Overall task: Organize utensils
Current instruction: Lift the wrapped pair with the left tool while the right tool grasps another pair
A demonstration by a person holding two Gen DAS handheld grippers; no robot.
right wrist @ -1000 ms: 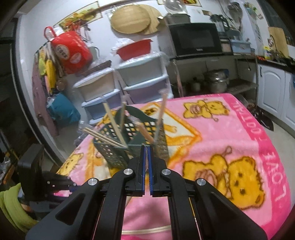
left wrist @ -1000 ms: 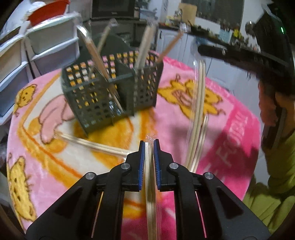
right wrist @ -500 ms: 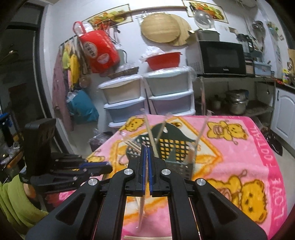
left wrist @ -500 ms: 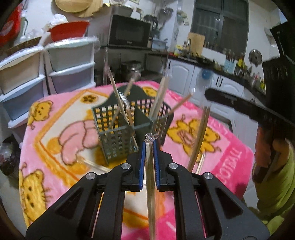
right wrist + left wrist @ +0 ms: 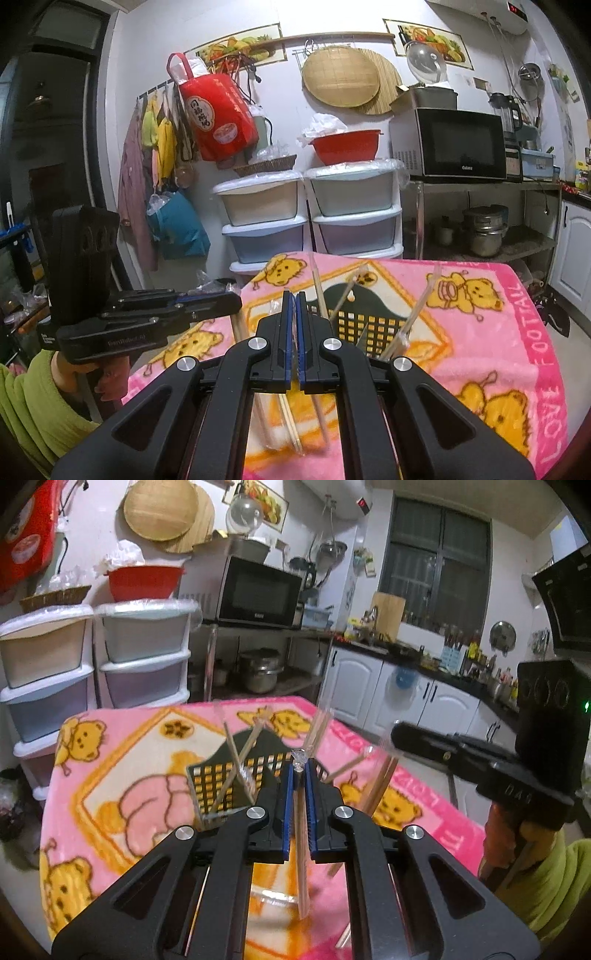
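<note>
A dark green lattice utensil basket (image 5: 229, 786) stands on the pink bear blanket (image 5: 110, 760) with several wrapped chopstick pairs leaning in it; it also shows in the right wrist view (image 5: 373, 317). My left gripper (image 5: 300, 775) is shut on a plastic-wrapped pair of chopsticks (image 5: 302, 849), held above the table. My right gripper (image 5: 294, 299) is shut on another wrapped pair (image 5: 290, 417) that hangs down below it. The right gripper also shows in the left wrist view (image 5: 461, 753), with its chopsticks (image 5: 380, 786) hanging.
More wrapped chopsticks (image 5: 321, 417) lie on the blanket in front of the basket. Stacked plastic drawers (image 5: 310, 218), a microwave (image 5: 461, 144) on a metal rack and white cabinets (image 5: 406, 698) stand behind the table.
Both grippers have risen well above the table with their chopsticks and tilted up, so the kitchen walls now fill the views. The basket has not moved.
</note>
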